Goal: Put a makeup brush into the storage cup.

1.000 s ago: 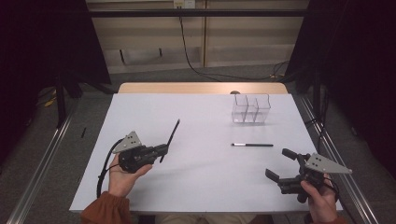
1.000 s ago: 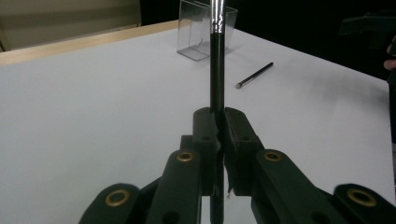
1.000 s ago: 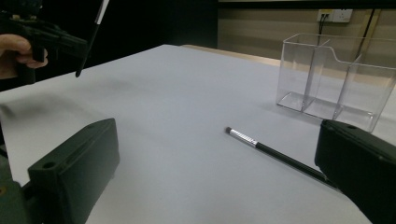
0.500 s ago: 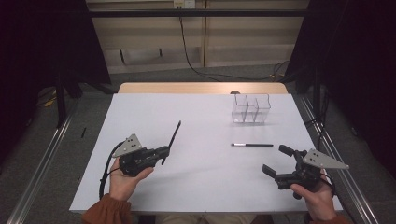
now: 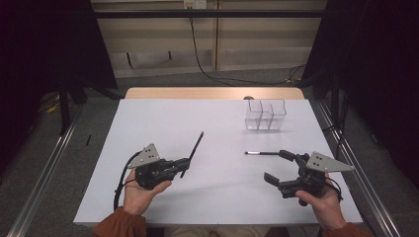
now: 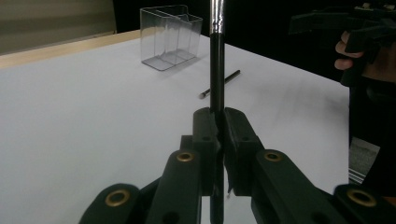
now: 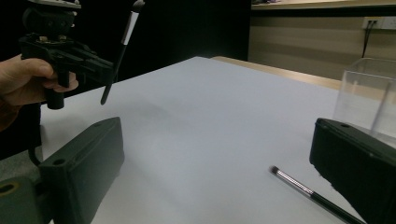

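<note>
The left hand-held gripper (image 5: 184,165) is clamped tight on a slim black brush (image 5: 193,151), gripping it near the lower end of the handle. In the left gripper view the two jaws meet on the shaft (image 6: 216,65), and the silver ferrule stands above them. From above, the brush slants up and away from the person, clear of the white surface (image 5: 163,118). The left hand (image 5: 141,193) holds the tool low over the near left part of the surface.

The right hand-held gripper (image 5: 279,165) stands wide, with nothing between its jaws. It hovers over the near right part of the surface, carried by the right hand (image 5: 323,205). A second black brush (image 5: 262,153) lies flat on the surface just beyond its far jaw; in the right gripper view this brush (image 7: 308,191) lies between the two spread jaws, untouched.

A clear plastic organiser (image 5: 265,114) with compartments stands upright toward the far right, well apart from both tools.
</note>
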